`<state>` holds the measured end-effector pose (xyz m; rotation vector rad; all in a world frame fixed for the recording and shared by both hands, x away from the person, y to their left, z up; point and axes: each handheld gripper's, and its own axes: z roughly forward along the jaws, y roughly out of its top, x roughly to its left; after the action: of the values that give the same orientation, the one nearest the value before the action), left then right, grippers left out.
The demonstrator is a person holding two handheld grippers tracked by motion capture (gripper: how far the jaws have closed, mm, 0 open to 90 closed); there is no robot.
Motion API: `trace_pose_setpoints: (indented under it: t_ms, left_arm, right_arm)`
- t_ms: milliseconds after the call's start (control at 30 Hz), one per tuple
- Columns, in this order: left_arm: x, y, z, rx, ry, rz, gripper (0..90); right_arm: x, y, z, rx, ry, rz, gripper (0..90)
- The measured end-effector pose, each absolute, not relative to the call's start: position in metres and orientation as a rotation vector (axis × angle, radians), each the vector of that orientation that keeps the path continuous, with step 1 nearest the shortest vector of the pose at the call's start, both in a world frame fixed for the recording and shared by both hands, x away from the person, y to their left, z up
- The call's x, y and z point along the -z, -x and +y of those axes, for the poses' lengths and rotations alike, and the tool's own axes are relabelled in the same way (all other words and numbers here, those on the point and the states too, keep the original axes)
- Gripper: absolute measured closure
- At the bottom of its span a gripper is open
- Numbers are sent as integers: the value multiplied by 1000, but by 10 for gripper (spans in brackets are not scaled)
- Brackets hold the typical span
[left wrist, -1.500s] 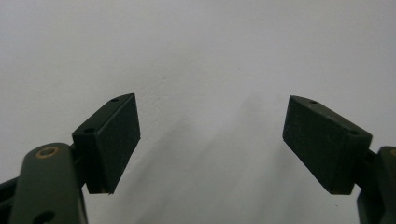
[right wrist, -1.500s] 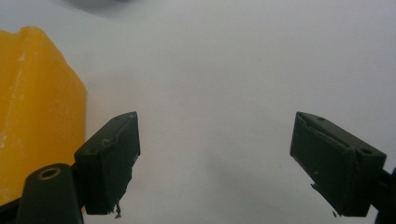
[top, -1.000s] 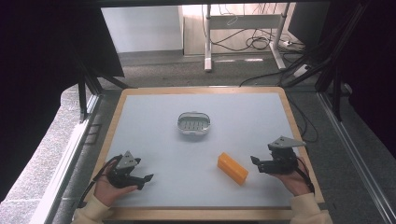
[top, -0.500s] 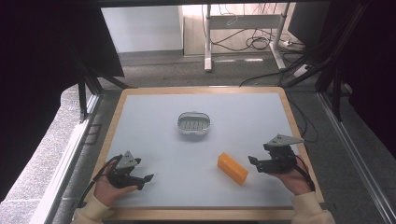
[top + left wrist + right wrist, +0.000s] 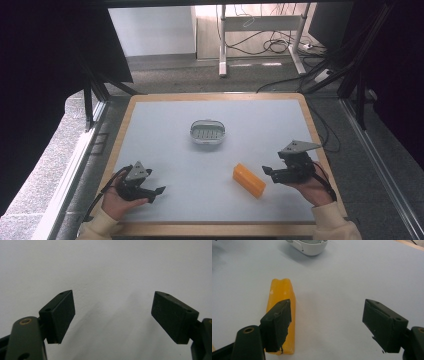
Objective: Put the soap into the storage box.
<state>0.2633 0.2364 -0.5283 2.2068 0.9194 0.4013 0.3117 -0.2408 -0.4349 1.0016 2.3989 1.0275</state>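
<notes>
Since the earlier frame your right tongs (image 5: 268, 172) crept left toward the orange block (image 5: 249, 180), lower right of centre on the tabletop (image 5: 165, 130). Both tongs wide open, empty; left tongs (image 5: 156, 192) idle lower left. Nothing grabbed yet imo, dish (image 5: 207, 132) untouched.

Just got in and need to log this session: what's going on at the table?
A person holds a pair of tongs in each hand over a grey-topped table. Both are open and empty. The right tongs point at an orange block lying flat close by, not yet touching it. The left tongs hover near the table's near left corner. A small white dish sits mid-table, untouched.
</notes>
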Motion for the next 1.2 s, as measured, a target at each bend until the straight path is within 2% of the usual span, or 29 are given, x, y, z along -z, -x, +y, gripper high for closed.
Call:
trace_pose_setpoints:
  t_ms: [500,1200]
  left_arm:
    - [527,-263,238,-406,-2194,923,192]
    - [525,-261,236,-404,-2202,907,193]
  right_arm:
    - [423,-317,-222,-984,-949,2466,226]
    - [430,-313,-187,-896,-899,2619,279]
